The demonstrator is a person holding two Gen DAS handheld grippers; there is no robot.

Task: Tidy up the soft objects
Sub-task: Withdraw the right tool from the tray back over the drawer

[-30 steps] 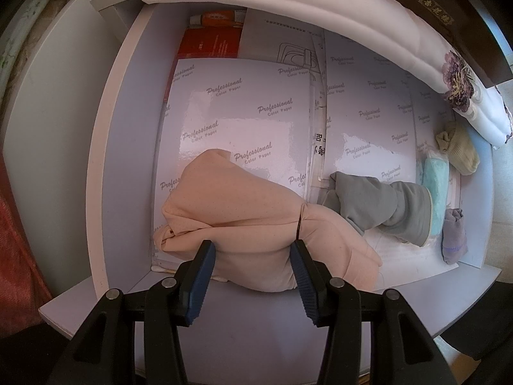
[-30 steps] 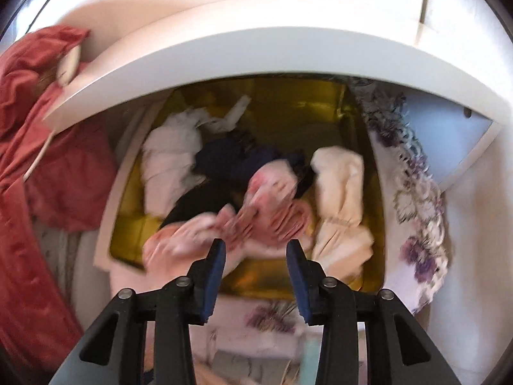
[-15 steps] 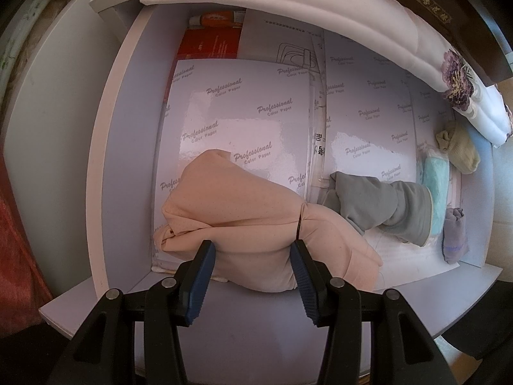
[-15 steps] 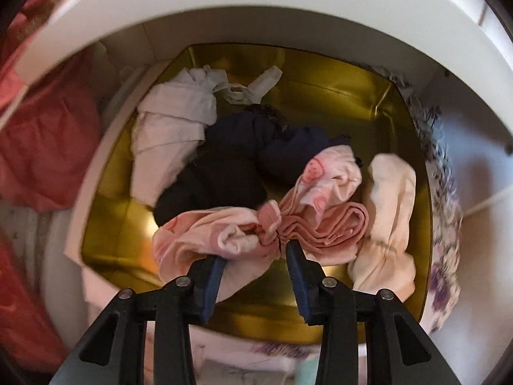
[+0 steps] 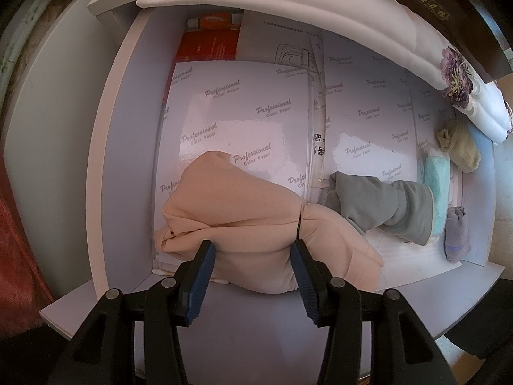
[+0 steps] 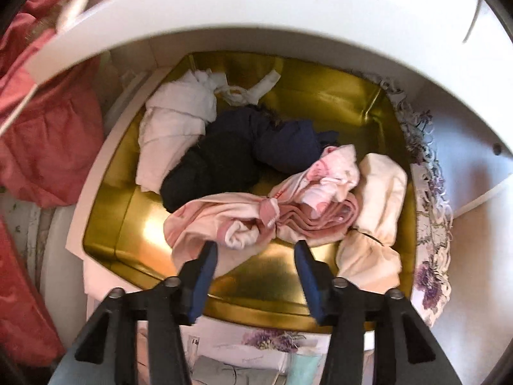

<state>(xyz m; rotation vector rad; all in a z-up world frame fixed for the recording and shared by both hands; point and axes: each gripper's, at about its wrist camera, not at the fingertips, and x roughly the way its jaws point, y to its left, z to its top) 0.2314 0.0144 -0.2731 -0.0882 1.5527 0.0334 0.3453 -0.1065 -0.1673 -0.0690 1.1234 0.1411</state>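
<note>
Left gripper (image 5: 253, 258) clamps the peach bundle (image 5: 253, 221) at the shelf's (image 5: 125, 160) lower edge; right gripper (image 6: 255, 258) opens, empty, over the gold tin's (image 6: 336, 96) crowded clothes, bare floor beneath.

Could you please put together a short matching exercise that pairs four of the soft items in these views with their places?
Items:
1. peach bundle
2. grey garment
3. dark navy garment
4. olive sock

Places:
A. inside the gold tin
B. far right of the shelf, below the floral quilt
C. between the left gripper fingers
D. right of the peach bundle, on the glossy paper sheets

Pairs: 1-C, 2-D, 3-A, 4-B
</note>
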